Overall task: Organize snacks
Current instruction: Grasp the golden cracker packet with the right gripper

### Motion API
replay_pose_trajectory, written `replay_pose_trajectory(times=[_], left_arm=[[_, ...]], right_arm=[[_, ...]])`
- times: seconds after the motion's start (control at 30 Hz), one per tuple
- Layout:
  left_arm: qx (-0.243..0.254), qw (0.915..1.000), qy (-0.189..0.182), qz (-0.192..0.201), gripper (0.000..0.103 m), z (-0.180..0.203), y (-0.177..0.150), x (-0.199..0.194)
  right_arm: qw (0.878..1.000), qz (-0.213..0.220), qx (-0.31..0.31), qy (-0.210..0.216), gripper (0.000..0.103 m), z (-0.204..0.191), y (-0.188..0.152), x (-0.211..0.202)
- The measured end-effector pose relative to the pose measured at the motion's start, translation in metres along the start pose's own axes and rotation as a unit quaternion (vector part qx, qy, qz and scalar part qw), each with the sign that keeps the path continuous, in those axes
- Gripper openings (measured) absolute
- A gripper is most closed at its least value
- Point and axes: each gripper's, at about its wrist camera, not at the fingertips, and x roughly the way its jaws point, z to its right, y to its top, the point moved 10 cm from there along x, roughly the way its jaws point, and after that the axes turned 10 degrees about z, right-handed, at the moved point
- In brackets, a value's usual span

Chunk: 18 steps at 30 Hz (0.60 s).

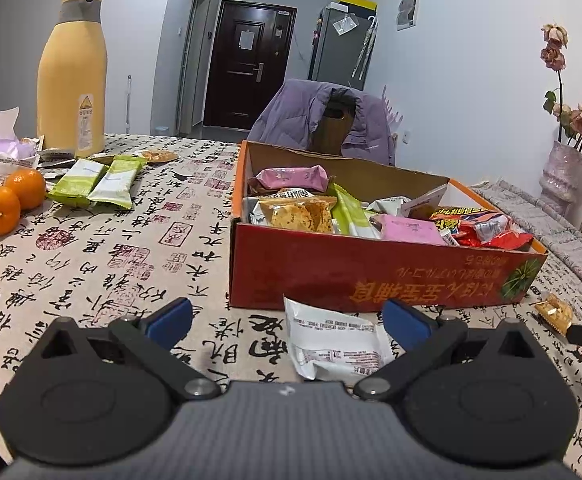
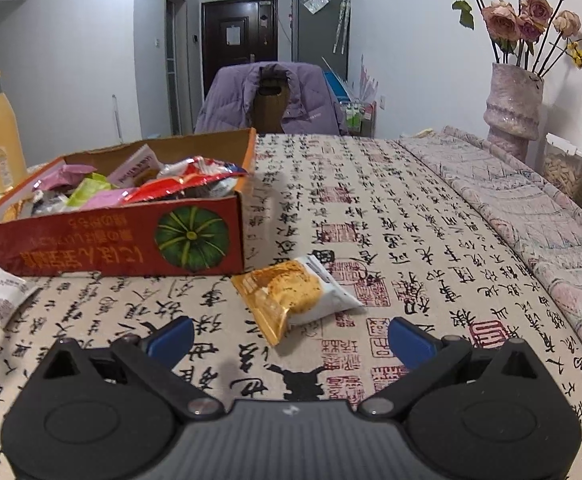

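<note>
Just crinkly foil packets point(image 2: 297, 298), cardboard box point(image 1: 371, 276)

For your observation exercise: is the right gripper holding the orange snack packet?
No, the right gripper is open, and the orange snack packet lies on the tablecloth.

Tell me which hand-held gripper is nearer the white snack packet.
Left. The white snack packet lies between the open left hand-held gripper; the right hand-held gripper faces another packet, farther right.

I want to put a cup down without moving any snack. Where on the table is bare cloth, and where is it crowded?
Bare cloth lies right of the box, between it and the quilted runner, beyond the cracker packet. Another patch lies between the box and the green packets. It is crowded around the oranges and the flask, and the white packet lies before the box.
</note>
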Motion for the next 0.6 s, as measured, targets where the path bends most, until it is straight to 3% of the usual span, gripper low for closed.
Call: replay_pose_trajectory(times=[0.37,0.6], left_arm=[[-0.004,1.0000,-0.001,-0.005,0.103,-0.001,-0.002,0.002],[-0.009,0.9999,-0.002,-0.011,0.103,-0.002,-0.003,0.004]], right_arm=[[1.000,-0.017,-0.017,-0.010,0.103,0.007,0.000,0.010],[0.998,-0.036,-0.047,-0.006,0.103,-0.004,0.010,0.045]])
